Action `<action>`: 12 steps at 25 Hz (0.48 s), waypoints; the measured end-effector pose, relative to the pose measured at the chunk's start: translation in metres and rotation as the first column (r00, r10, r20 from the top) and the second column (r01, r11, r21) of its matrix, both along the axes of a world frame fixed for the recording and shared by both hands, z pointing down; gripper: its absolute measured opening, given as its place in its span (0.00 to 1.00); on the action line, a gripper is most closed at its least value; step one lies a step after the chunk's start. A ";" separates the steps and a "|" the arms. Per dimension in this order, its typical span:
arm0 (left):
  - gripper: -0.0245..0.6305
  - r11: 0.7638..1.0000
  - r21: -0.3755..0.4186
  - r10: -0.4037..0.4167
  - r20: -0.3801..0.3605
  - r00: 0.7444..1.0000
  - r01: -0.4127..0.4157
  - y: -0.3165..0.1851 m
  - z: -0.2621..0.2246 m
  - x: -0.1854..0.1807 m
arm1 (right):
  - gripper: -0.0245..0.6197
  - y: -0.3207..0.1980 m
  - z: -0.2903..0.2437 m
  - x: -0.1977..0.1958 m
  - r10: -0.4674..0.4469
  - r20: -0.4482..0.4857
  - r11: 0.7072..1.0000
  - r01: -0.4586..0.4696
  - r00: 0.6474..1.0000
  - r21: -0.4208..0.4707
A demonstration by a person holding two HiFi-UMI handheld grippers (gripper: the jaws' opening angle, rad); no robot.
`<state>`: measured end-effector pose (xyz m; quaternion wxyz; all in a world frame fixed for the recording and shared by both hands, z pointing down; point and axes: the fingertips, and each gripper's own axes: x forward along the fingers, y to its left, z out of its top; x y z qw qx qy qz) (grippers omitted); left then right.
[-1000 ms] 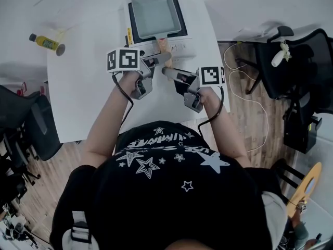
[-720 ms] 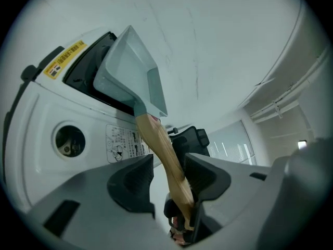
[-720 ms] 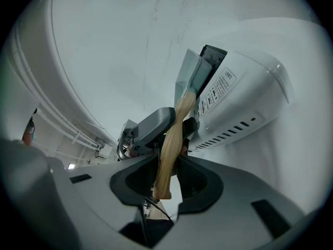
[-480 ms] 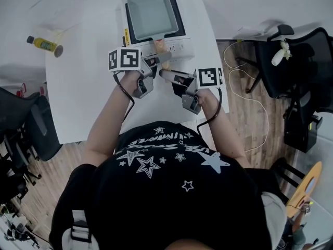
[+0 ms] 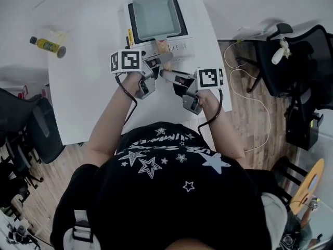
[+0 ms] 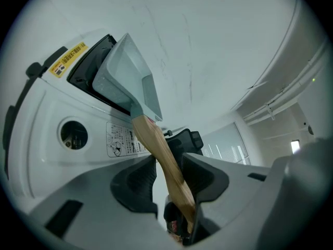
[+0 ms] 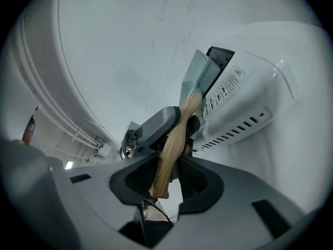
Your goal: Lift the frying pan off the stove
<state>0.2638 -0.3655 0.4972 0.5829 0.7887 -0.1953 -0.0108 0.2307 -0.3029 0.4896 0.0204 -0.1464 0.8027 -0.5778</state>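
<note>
- Left claw (image 6: pixel 169 178) is clamping the pan's wooden handle (image 6: pixel 156 145), its jaws having just been closing in.
- Right claw (image 7: pixel 165 178) is pinching the handle's end too.
- Frying pan (image 5: pixel 156 15) is sitting on the stove (image 5: pixel 182 46), top centre of the frame, on the table (image 5: pixel 88 98).

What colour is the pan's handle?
Light tan wood; the handle shows best in the left gripper view.

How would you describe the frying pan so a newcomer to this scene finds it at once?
At the far edge of the white table stands a white stove with a black top. The frying pan sits on it: rectangular, grey-blue, with a wooden handle pointing toward the person. Unlike it, the small yellow bottle lies far left on the table.
</note>
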 end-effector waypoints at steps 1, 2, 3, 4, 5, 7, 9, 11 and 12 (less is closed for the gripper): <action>0.28 1.000 0.001 0.001 -0.006 1.000 -0.001 0.001 0.000 0.000 | 0.22 0.002 -0.001 -0.002 -0.004 0.005 1.000 0.004 1.000 0.005; 0.28 1.000 0.003 0.001 -0.014 1.000 -0.001 0.003 0.000 -0.001 | 0.23 0.003 -0.002 -0.003 -0.005 0.008 1.000 0.005 1.000 0.007; 0.28 1.000 0.006 0.001 -0.021 1.000 -0.001 0.005 0.000 -0.002 | 0.23 0.005 -0.002 -0.004 0.000 0.004 1.000 0.000 1.000 0.005; 0.28 1.000 0.012 0.004 -0.025 1.000 -0.004 0.007 -0.002 -0.004 | 0.23 0.006 -0.002 -0.005 0.007 -0.003 1.000 -0.007 1.000 0.003; 0.28 1.000 0.021 0.011 -0.027 1.000 -0.010 0.008 -0.004 -0.006 | 0.23 0.008 -0.002 -0.006 0.013 -0.008 1.000 -0.013 1.000 0.004; 0.28 0.999 0.043 0.030 -0.037 0.999 -0.028 0.011 -0.011 -0.007 | 0.23 0.010 -0.011 -0.012 0.013 0.014 1.000 -0.013 1.000 0.027; 0.28 0.997 0.068 0.048 -0.040 0.998 -0.045 0.013 -0.017 -0.008 | 0.22 0.012 -0.018 -0.016 0.015 0.026 0.998 -0.016 1.000 0.052; 0.28 0.994 0.092 0.065 -0.037 0.997 -0.062 0.021 -0.024 -0.016 | 0.22 0.019 -0.021 -0.023 0.032 -0.001 0.997 -0.032 0.999 0.066; 0.28 0.992 0.103 0.074 -0.041 0.996 -0.070 0.027 -0.029 -0.024 | 0.22 0.025 -0.024 -0.031 0.040 -0.010 0.997 -0.039 0.999 0.074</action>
